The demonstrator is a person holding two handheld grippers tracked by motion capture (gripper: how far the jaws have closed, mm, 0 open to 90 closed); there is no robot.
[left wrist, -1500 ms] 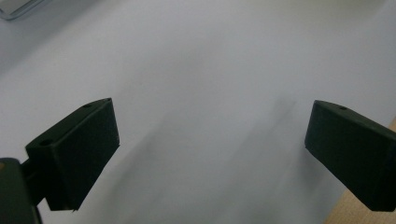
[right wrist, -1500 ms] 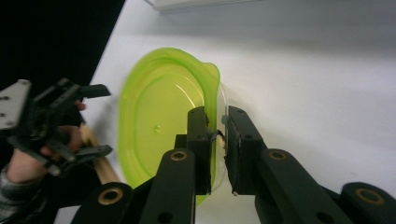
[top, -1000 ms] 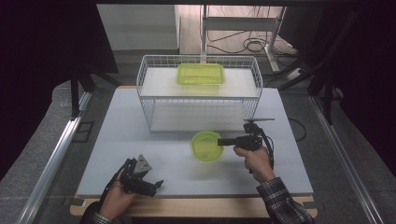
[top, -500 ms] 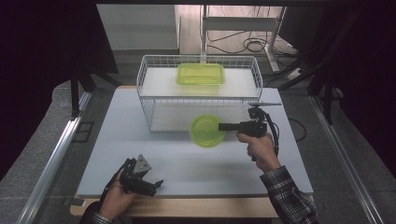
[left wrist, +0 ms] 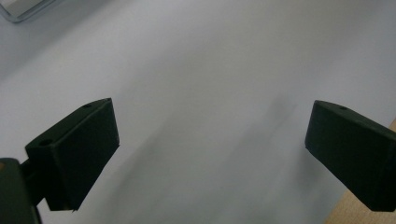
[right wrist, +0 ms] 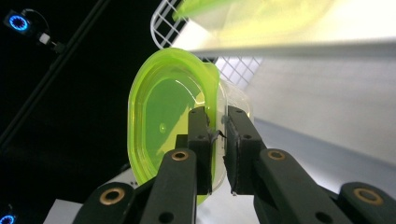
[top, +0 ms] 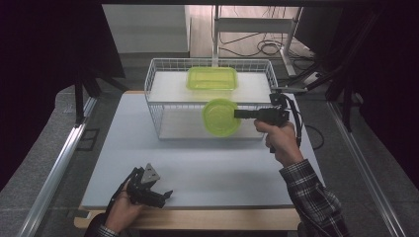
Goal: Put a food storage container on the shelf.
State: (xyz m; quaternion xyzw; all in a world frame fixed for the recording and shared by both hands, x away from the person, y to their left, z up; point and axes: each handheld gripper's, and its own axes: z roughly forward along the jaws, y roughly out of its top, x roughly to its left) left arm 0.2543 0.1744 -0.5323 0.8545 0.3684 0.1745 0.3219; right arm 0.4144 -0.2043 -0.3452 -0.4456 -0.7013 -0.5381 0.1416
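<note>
before wire basket (top: pixel 163 106), round container (top: pixel 221 117), rectangular container (top: pixel 212 78) above

In the right gripper view, the round lime-green plastic lidded container (right wrist: pixel 175 121) has its lower edge hidden behind the black jaws, and the rectangular green tub (right wrist: pixel 252 14) above is blurred and cut off by the top edge. In the high view, the white wire basket (top: pixel 163 106) is partly covered by that round container.
</note>
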